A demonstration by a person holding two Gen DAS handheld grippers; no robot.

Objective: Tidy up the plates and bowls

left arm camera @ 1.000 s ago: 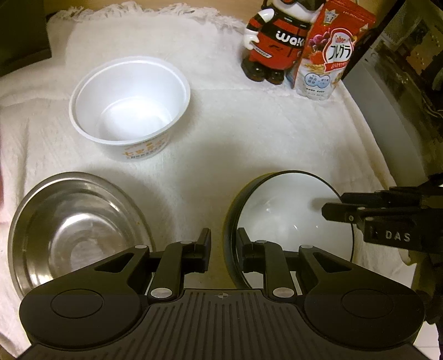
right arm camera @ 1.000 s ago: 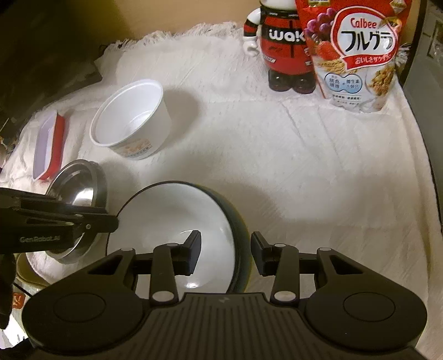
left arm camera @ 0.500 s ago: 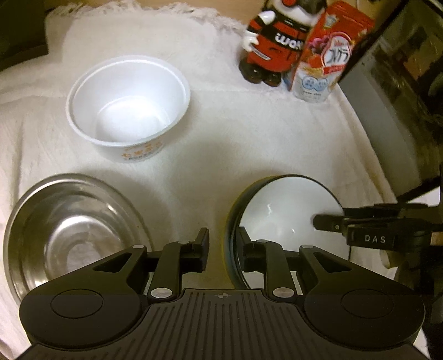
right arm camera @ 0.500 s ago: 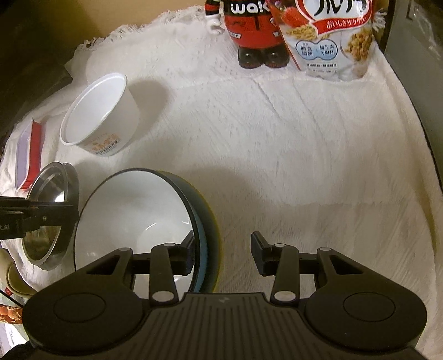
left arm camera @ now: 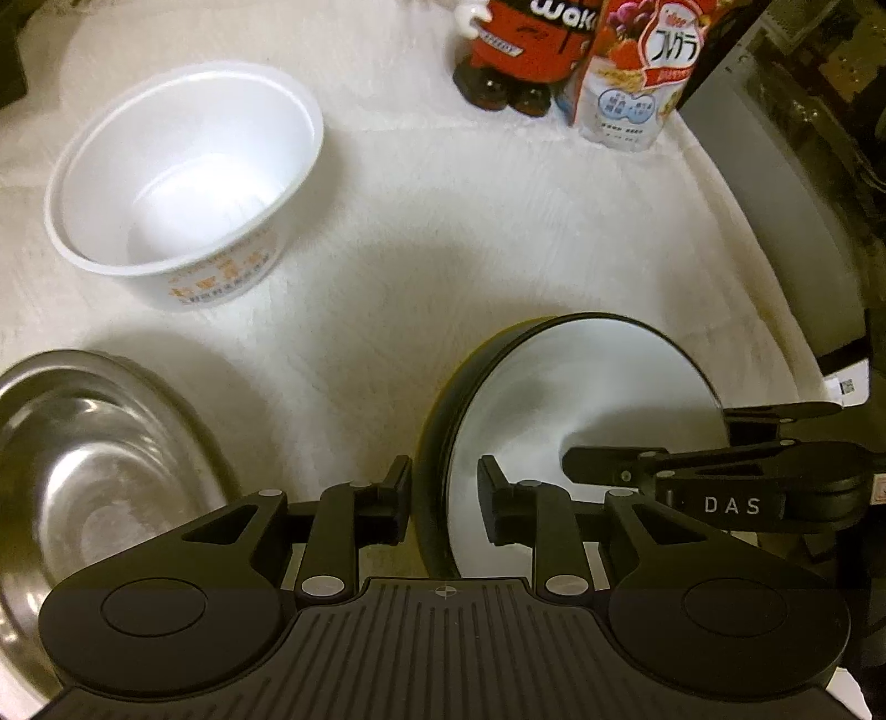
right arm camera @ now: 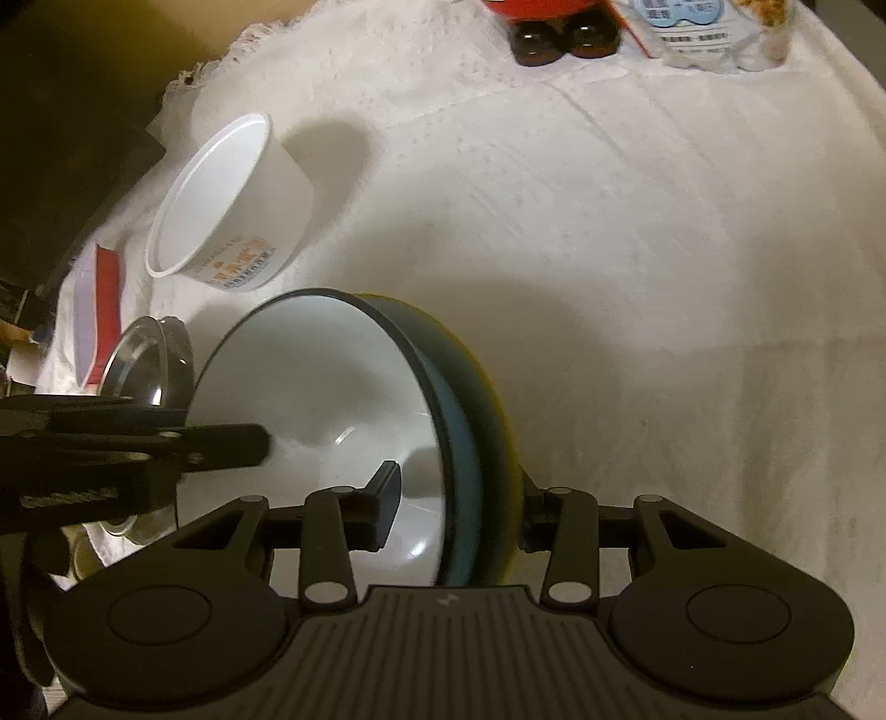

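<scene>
- I am looking through the left wrist camera and seeing the left gripper (left arm camera: 444, 495) straddling the near rim of the dark-rimmed bowl (left arm camera: 581, 410) at the lower centre; its jaws are opening, with the rim between them and a gap showing on each side.
- I am seeing the right gripper (right arm camera: 459, 512) in its own view straddling the opposite rim of that same bowl (right arm camera: 332, 399); one finger is sitting inside the white interior, the other is hidden behind the blue-and-yellow outer wall, so I cannot tell whether the pads are pressing.
- The bowl is sitting tilted over the white cloth (right arm camera: 609, 249), lower centre in both views.
- Only the right wrist view is showing me the bowl's blue and yellow outside, and a red-and-white flat container (right arm camera: 97, 310) at the left edge.
- Only the left wrist view is giving me the full steel bowl (left arm camera: 94, 471) at the lower left; the right view is catching just a sliver of it.
- Counting bowls, I am getting three: the dark-rimmed one, the steel one, and one white plastic cup-bowl (left arm camera: 188, 177) at the upper left.
- At the top I am counting one red figurine (left arm camera: 520, 50) and one cereal pouch (left arm camera: 637, 72) just beside it.
</scene>
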